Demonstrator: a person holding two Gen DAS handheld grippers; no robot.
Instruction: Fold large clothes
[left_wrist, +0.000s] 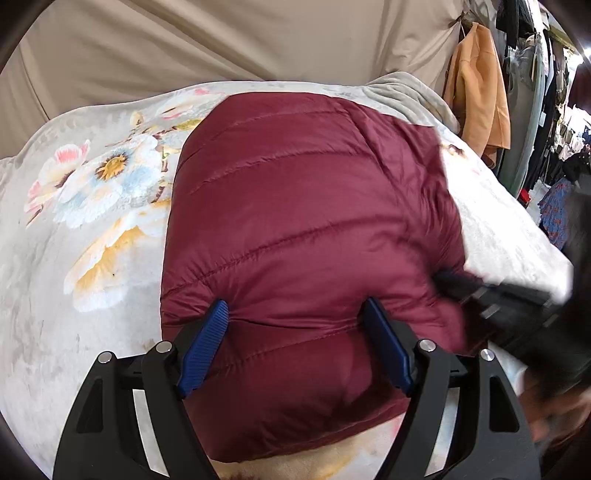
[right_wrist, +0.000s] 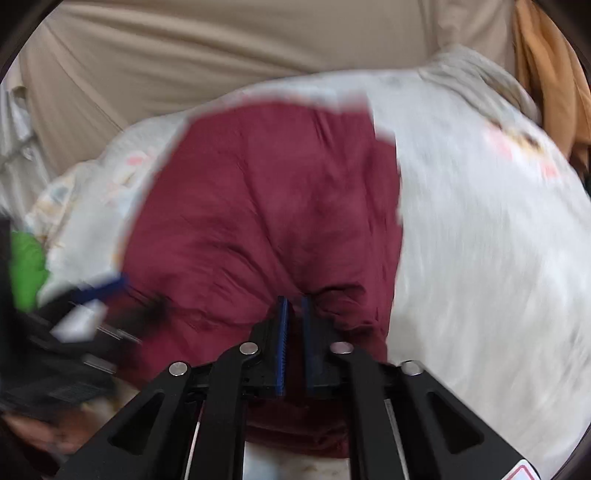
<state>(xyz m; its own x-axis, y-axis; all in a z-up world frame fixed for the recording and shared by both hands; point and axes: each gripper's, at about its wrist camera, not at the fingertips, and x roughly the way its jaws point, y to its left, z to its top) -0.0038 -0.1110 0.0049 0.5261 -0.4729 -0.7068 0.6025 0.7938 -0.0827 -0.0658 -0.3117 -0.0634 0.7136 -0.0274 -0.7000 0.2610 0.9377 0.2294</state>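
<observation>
Maroon puffer jacket (left_wrist: 306, 221) folded on a floral blanket (left_wrist: 92, 206); left gripper (left_wrist: 295, 314) fingers apart, pressing its near edge; right gripper (right_wrist: 294, 302) fingers clamped on jacket fabric.

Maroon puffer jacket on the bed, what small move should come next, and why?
Probably lift the right gripper slightly to start the fold: its jaws look pinched on the maroon jacket, while the left gripper presses wide open onto the near edge, steadying it on the floral blanket.

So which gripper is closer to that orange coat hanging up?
Right. The right gripper is at the maroon puffer jacket's edge, on the side toward the orange coat. The left gripper is at the jacket's near end, farther from the coat.
</observation>
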